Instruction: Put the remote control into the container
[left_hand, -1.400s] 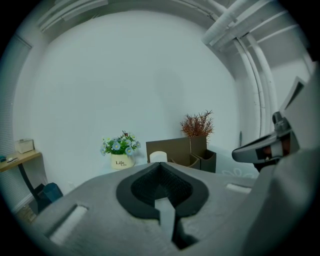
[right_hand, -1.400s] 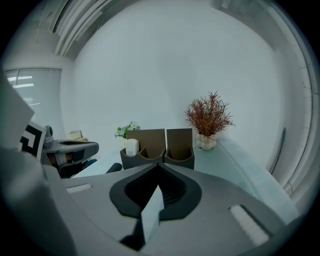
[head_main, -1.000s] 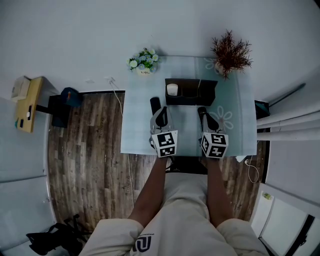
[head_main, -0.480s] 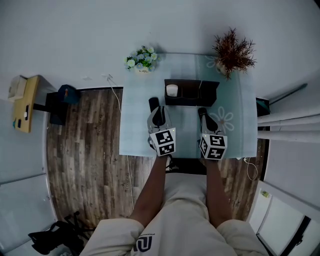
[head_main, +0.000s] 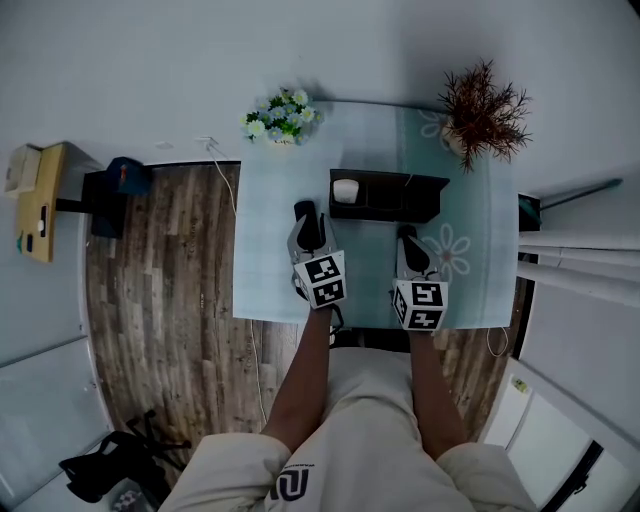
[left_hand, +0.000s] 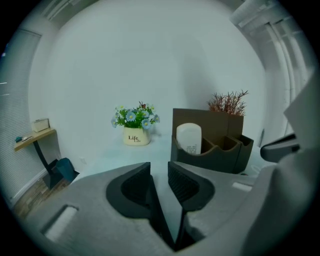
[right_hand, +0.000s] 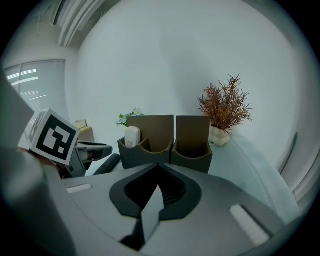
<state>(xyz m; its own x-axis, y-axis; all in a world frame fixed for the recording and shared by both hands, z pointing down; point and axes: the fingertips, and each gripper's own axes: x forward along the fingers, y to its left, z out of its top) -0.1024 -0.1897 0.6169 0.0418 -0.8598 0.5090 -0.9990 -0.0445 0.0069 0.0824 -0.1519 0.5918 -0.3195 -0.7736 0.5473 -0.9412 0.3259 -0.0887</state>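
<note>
Remote control (head_main: 305, 212): slim, black, oblong

The table (head_main: 270, 265) is pale blue-green, with white daisy outlines (head_main: 452, 245) printed toward its right side. The container (head_main: 405, 207) is dark brown, and a white item (head_main: 345, 188) stands out in its left compartment. The remote control (head_main: 304, 211) is black. The flower pot (left_hand: 133, 136) is cream with dark lettering and holds blue and white blossoms among green leaves. The other plant (head_main: 483, 108) is rust-red in a whitish pot (right_hand: 220, 135). The right claw (right_hand: 159, 169) is grey with black ribbed pads, its cube (head_main: 420, 305) white with black squares. The floor (head_main: 160, 270) shows grey-brown wood planks. The person's shorts (head_main: 370, 420) are beige.
</note>
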